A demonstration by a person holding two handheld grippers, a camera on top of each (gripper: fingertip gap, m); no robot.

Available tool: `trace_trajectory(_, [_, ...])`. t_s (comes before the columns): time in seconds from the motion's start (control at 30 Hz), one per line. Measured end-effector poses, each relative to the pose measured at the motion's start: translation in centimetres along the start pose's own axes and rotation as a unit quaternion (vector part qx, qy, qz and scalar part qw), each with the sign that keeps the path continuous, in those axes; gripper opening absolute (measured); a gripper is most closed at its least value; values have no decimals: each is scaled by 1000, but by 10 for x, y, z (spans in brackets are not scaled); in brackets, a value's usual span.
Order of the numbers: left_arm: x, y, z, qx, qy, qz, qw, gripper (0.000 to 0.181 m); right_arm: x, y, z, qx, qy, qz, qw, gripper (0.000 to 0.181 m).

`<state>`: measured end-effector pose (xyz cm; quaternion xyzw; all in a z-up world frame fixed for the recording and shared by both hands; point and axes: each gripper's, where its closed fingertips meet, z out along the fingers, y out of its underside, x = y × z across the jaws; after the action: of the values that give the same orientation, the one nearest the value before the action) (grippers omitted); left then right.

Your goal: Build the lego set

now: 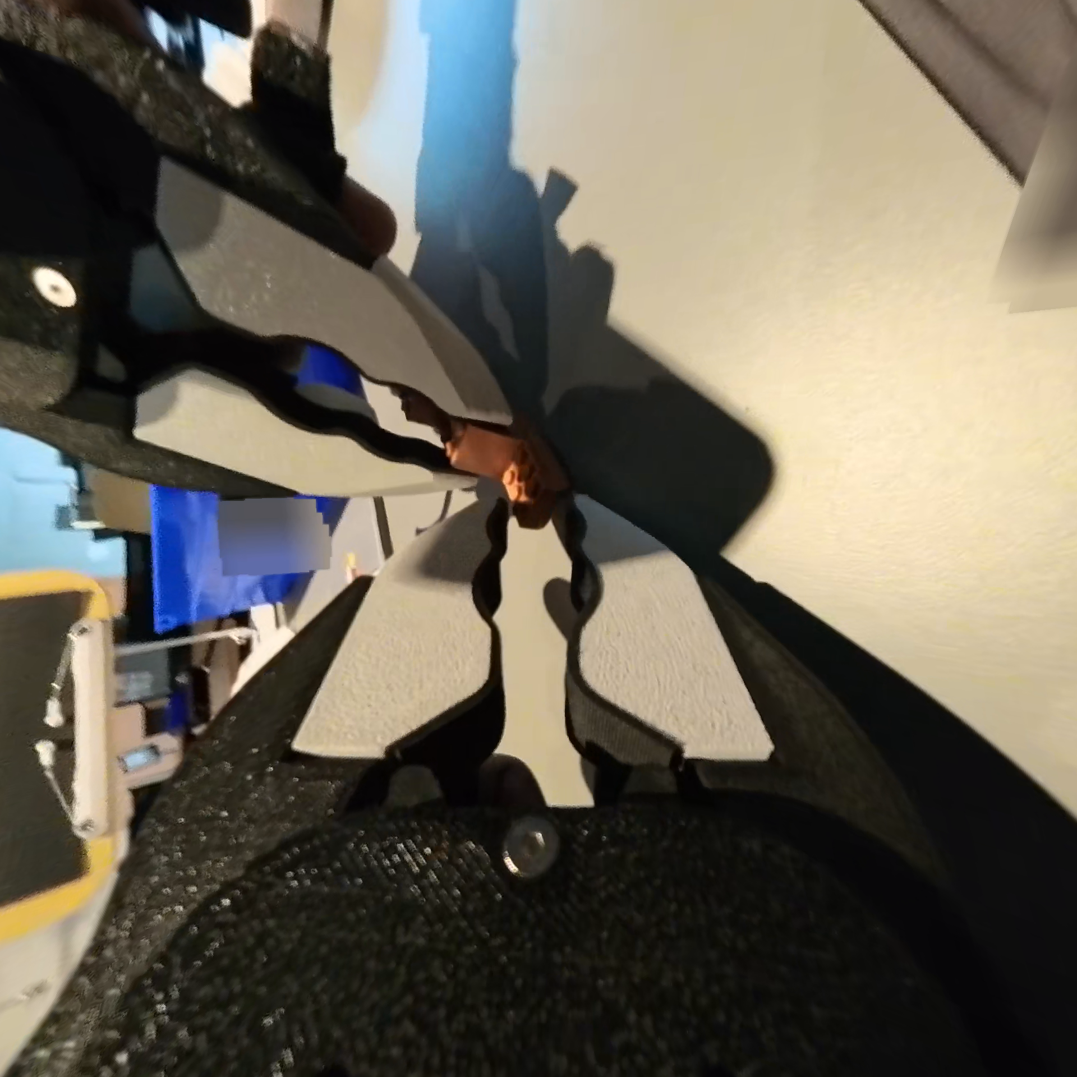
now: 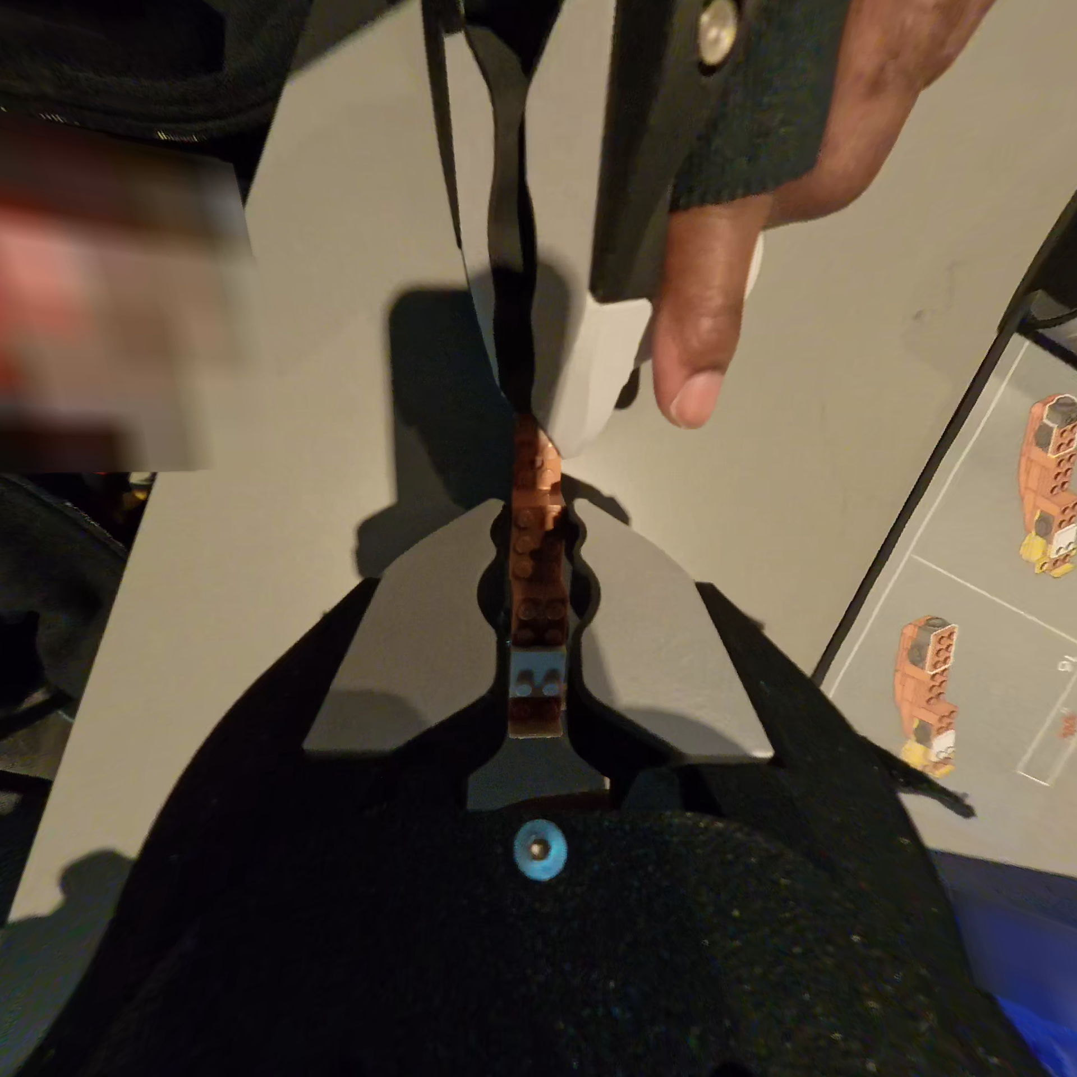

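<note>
In our right wrist view, we see our right gripper [image 2: 536,513] closest to us. Its jaws are squeezed on a long orange brick piece [image 2: 537,577] that runs up between the two fingers, with a small grey brick [image 2: 537,676] near its bottom end. The piece is held up over the pale table [image 2: 728,513]. Farther up, our left gripper [image 2: 527,416] comes in from the top, and its tips pinch the far end of the same brick piece. A hand [image 2: 775,221] holds that gripper, with the thumb pointing down beside it. Off to the right lies an instruction sheet [image 2: 991,641] showing little orange models.

In our left wrist view, our left gripper [image 1: 533,507] touches the orange brick piece [image 1: 527,475] only at its tips. Our right gripper [image 1: 475,451] reaches in from the left and holds it too. Behind them is a dark shadow on the table [image 1: 816,291].
</note>
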<state>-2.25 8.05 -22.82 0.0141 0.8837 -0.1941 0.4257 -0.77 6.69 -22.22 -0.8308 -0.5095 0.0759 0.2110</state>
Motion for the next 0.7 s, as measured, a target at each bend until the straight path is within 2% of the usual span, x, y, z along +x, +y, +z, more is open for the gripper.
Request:
trace_trajectory(0.2, [-4, -4, 4, 13, -15, 59, 998, 22, 0, 2, -1, 36, -10, 10, 999, 16])
trace_trajectory(0.33, [-4, -6, 7, 19, -19, 94, 995, 17, -1, 3, -2, 45, -14, 8, 999, 16])
trace_trajectory(0.53, [-4, -7, 8, 25, -19, 110, 993, 16, 0, 4, -1, 54, -7, 2, 999, 17])
trace_trajectory(0.6, [-3, -7, 8, 25, -18, 101, 994, 15, 2, 9, 1, 38, 13, -12, 999, 22])
trace_trajectory(0.7, [-2, -7, 8, 33, -20, 62, 997, 15, 2, 21, 3, 10, 48, -41, 998, 41])
